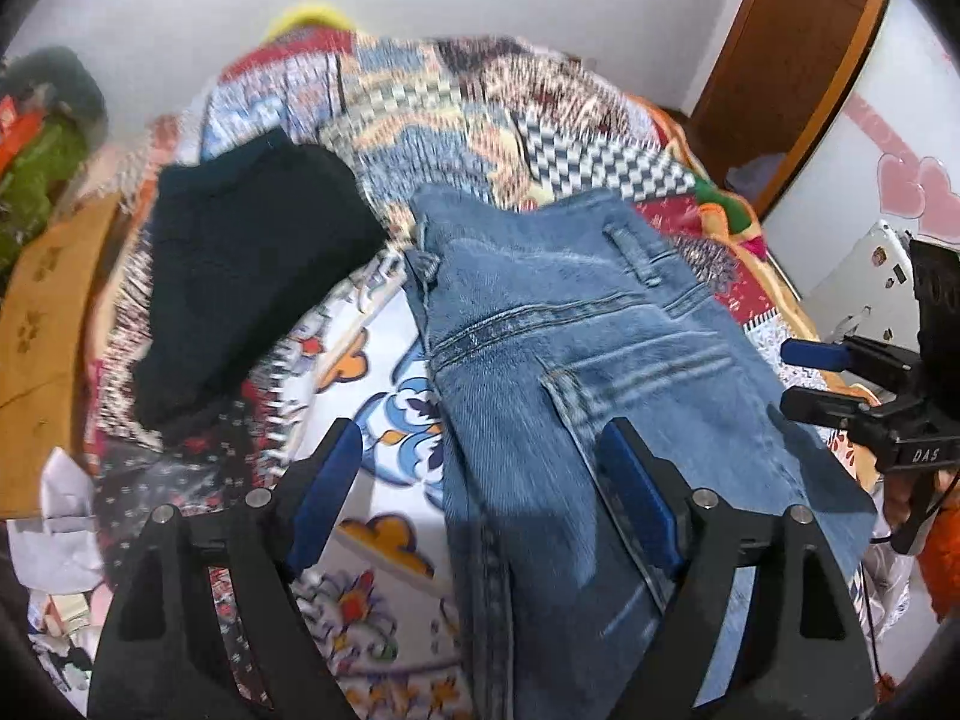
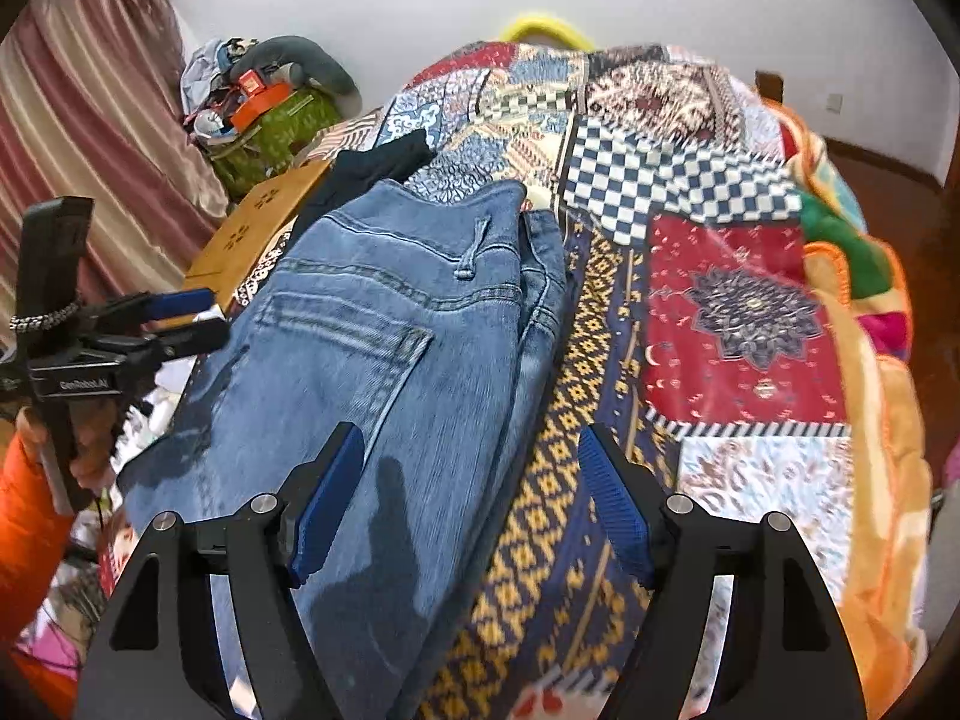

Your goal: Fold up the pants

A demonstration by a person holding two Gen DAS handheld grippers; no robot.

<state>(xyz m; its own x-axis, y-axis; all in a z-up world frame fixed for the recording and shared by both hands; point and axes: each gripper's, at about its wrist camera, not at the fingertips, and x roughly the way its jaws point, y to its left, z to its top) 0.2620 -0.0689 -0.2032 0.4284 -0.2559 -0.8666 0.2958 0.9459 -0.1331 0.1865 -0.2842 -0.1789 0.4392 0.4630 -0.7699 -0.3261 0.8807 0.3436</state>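
Jeans lie nearest, spread over the patchwork bedspread with the waistband at the far end and the back pocket facing up, apparently folded lengthwise with one leg over the other. In the left wrist view the left gripper hovers above the denim with its blue-padded fingers wide apart, holding nothing; the cloth passes under the gap between them. In the right wrist view the right gripper hangs over the right edge of the jeans, its fingers also spread and empty, one above the denim and the other above the bedspread. Each tool shows at the side of the other's view, jaws parted. Just beyond the jeans, toward the left, a dark folded garment sits on the bedspread, touching or nearly touching the waistband corner. Left of it a wooden board slopes beside the bed. Farther back against the wall stands a green bag, filled and heaped with an orange box, grey cloth and other items too small to tell. Behind the bed a yellow loop pokes up against the white wall.
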